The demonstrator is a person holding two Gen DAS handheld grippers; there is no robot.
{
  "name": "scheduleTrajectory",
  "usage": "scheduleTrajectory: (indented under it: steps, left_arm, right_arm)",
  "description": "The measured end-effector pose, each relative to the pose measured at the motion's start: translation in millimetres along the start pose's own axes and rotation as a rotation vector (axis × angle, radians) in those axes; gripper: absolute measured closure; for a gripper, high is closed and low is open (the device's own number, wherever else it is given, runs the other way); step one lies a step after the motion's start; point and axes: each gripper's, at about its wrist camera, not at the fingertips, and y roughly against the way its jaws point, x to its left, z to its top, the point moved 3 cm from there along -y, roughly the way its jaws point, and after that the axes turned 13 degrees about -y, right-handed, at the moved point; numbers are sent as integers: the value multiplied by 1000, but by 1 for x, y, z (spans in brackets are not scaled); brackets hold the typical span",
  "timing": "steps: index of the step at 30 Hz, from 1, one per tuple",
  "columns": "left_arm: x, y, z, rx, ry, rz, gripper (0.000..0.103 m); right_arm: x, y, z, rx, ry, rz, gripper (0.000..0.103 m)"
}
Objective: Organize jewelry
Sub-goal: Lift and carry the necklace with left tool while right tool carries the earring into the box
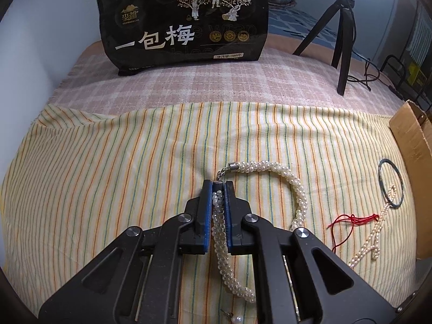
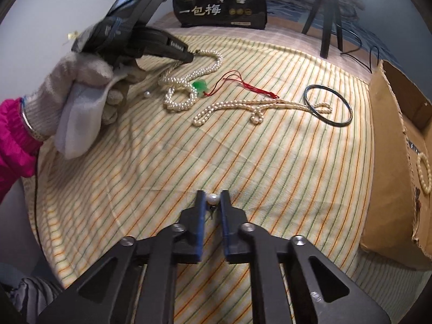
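Note:
My left gripper [image 1: 218,185] is shut on a thick woven pearl necklace [image 1: 294,186], near its metal clasp; the strand loops to the right on the striped cloth and trails back under the gripper. From the right wrist view the left gripper [image 2: 189,57] sits low over the same necklace [image 2: 186,91], beside a green pendant [image 2: 199,85] on red cord. My right gripper [image 2: 212,198] is shut on a single pearl earring [image 2: 212,198] just above the cloth. A thin pearl strand [image 2: 243,106] and a dark bangle [image 2: 328,105] lie further right.
A cardboard box [image 2: 391,145] stands at the right edge with a pearl bracelet [image 2: 424,172] inside. A black snack bag [image 1: 183,19] and a tripod [image 1: 343,37] stand at the back. Another loose pearl earring [image 2: 147,94] lies near the gloved hand.

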Motion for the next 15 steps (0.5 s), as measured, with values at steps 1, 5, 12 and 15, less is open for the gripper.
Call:
scheduleTrajectory:
  steps: [1, 5, 12, 15]
  left_arm:
    - [1, 2, 0, 0, 8, -3, 97]
    - [7, 16, -2, -13, 37, -18, 97]
    - [13, 55, 3, -66, 76, -66, 97]
    - [13, 79, 5, -100, 85, -88, 97]
  right_arm:
    - [0, 0, 0, -2, -3, 1, 96]
    - [-1, 8, -1, -11, -11, 9, 96]
    - [2, 31, -8, -43, -10, 5, 96]
    - [-1, 44, -10, -64, -20, -5, 96]
